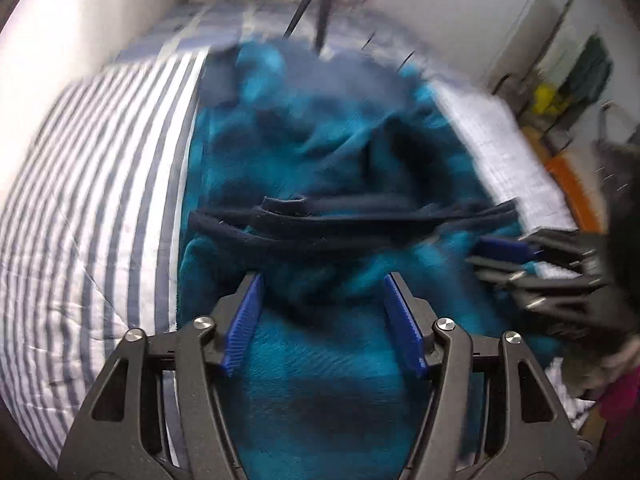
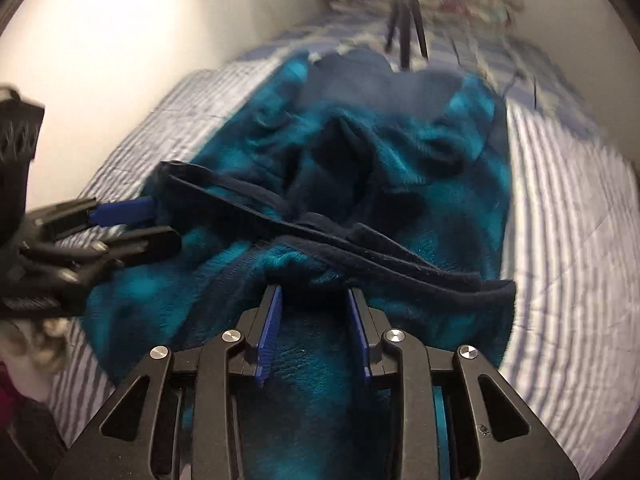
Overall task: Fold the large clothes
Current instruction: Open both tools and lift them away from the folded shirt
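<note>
With the teal garment (image 1: pixel 320 152) bunched on the striped bed (image 1: pixel 92 168), my left tongs (image 1: pixel 323 284) stand apart and my right tongs (image 2: pixel 314 294) half-closed on nothing, so I should pinch the dark hem (image 2: pixel 360 248) deeply at both corners.

One teal-and-navy checked fleece garment (image 1: pixel 320 152) with dark navy trim, one grey-and-white striped bed cover (image 1: pixel 100 200), two black grippers with blue finger pads, left (image 1: pixel 324 300) and right (image 2: pixel 314 312), one black tripod (image 2: pixel 404 20)
</note>
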Tool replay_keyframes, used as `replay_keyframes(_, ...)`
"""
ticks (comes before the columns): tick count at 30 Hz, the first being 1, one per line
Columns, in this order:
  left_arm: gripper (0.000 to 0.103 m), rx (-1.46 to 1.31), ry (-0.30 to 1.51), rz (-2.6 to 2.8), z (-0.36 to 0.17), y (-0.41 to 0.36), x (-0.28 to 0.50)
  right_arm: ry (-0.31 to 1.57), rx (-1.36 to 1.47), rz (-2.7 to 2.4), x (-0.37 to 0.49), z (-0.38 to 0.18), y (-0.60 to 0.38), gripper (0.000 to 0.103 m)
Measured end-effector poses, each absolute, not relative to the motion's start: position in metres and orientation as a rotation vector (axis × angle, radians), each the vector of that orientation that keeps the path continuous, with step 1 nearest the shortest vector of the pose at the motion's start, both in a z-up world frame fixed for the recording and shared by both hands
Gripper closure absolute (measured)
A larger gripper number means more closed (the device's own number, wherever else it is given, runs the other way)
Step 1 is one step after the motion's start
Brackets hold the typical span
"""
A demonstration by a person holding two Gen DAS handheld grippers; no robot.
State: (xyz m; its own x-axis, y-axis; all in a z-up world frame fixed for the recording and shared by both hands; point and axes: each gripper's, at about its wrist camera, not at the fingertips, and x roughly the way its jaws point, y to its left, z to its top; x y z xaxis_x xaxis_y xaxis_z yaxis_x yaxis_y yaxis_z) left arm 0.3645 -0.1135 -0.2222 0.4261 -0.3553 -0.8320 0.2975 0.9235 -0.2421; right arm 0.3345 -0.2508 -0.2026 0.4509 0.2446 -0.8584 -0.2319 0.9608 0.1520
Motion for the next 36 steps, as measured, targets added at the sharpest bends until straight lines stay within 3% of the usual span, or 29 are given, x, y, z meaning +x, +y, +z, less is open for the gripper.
replay_keyframes(7,0.040,-0.020,1.039,-0.427,-0.224,-0.113,0.361,1.086,0.036,0.302,0.335,-0.209,-0.252,0.074)
replay_keyframes(17,0.040,-0.182,0.959,-0.434,-0.151,-0.044,0.406,0.960,0.161,0.346,0.334,-0.128,-0.299,0.071)
replay_keyframes(24,0.040,-0.263,0.903,-0.386,-0.123,-0.014,0.464,0.898,0.217,0.178,0.378,-0.109,-0.357,0.071)
replay_keyframes(36,0.040,-0.165,0.965,-0.384,-0.181,-0.066,0.542,0.940,0.180,0.104,0.457,-0.168,-0.358,0.071)
